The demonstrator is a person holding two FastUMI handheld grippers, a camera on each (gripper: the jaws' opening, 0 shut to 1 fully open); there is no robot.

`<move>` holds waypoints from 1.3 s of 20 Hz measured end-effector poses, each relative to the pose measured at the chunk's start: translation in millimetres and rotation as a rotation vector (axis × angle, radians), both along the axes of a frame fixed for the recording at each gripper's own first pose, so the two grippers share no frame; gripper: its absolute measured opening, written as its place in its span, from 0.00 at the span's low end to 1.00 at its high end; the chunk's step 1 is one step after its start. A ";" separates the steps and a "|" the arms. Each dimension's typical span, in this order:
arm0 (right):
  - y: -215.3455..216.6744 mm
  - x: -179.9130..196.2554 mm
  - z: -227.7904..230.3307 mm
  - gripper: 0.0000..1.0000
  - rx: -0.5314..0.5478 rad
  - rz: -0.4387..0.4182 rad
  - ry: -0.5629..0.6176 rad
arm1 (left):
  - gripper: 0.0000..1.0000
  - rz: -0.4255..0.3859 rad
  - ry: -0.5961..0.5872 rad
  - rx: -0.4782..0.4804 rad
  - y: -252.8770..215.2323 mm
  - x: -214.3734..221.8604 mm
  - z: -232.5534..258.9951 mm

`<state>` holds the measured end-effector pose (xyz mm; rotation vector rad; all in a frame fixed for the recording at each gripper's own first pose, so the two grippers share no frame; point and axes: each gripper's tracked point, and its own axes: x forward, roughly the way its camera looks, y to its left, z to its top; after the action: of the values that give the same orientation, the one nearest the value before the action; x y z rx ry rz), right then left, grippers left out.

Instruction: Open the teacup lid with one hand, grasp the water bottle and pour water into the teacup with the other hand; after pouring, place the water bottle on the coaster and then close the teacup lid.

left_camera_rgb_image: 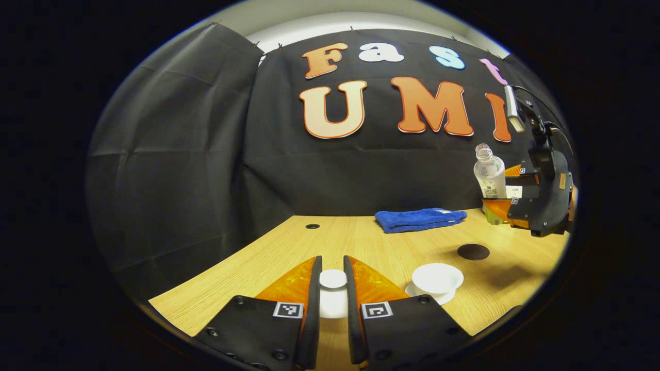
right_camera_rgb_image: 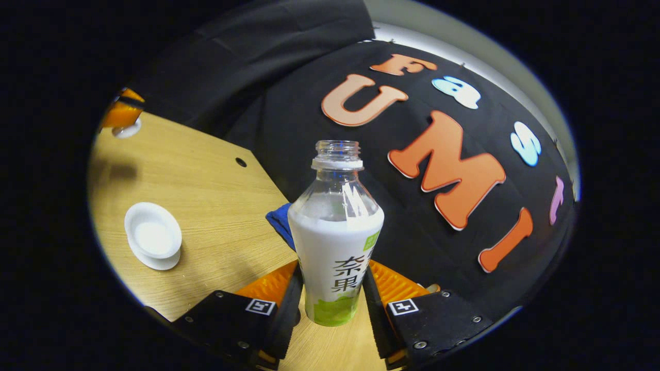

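My left gripper (left_camera_rgb_image: 332,281) is shut on the white teacup lid (left_camera_rgb_image: 333,293), held just above the wooden table (left_camera_rgb_image: 268,268). The uncovered white teacup (left_camera_rgb_image: 437,278) sits on its saucer to the right of it. The round dark coaster (left_camera_rgb_image: 473,252) lies beyond the cup. At far right the other gripper (left_camera_rgb_image: 508,198) holds the uncapped water bottle (left_camera_rgb_image: 490,178) in the air. In the right gripper view my right gripper (right_camera_rgb_image: 332,288) is shut on the water bottle (right_camera_rgb_image: 335,232), upright and lifted. The teacup (right_camera_rgb_image: 153,237) lies down to the left, and the left gripper (right_camera_rgb_image: 121,116) with the lid shows far left.
A folded blue towel (left_camera_rgb_image: 420,219) lies at the back of the table near the wall; a corner of the towel (right_camera_rgb_image: 281,221) peeks out behind the bottle. A small cable hole (left_camera_rgb_image: 312,226) sits at the back left. Black cloth walls enclose the table.
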<state>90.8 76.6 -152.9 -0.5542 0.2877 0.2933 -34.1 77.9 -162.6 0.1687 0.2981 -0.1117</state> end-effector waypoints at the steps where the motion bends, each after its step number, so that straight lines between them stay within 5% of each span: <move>1: -6.2 4.5 -3.2 0.65 0.050 -0.027 0.018 | 0.27 -0.007 0.001 0.000 -4.7 0.8 -0.5; 6: -22.8 25.4 -33.5 0.65 0.286 -0.091 0.140 | 0.27 -0.046 -0.001 -0.018 -33.1 1.5 1.2; 14: -24.3 41.6 -78.3 0.65 0.512 -0.122 0.296 | 0.27 -0.092 0.023 -0.051 -67.0 2.3 -6.6; 26: -12.0 48.4 -113.1 0.65 0.578 -0.117 0.389 | 0.27 -0.127 0.065 -0.057 -94.9 7.5 -21.5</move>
<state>139.2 64.6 -266.0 0.0961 0.5846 0.3523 -26.6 -17.0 -184.1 0.1276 0.3486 -0.2512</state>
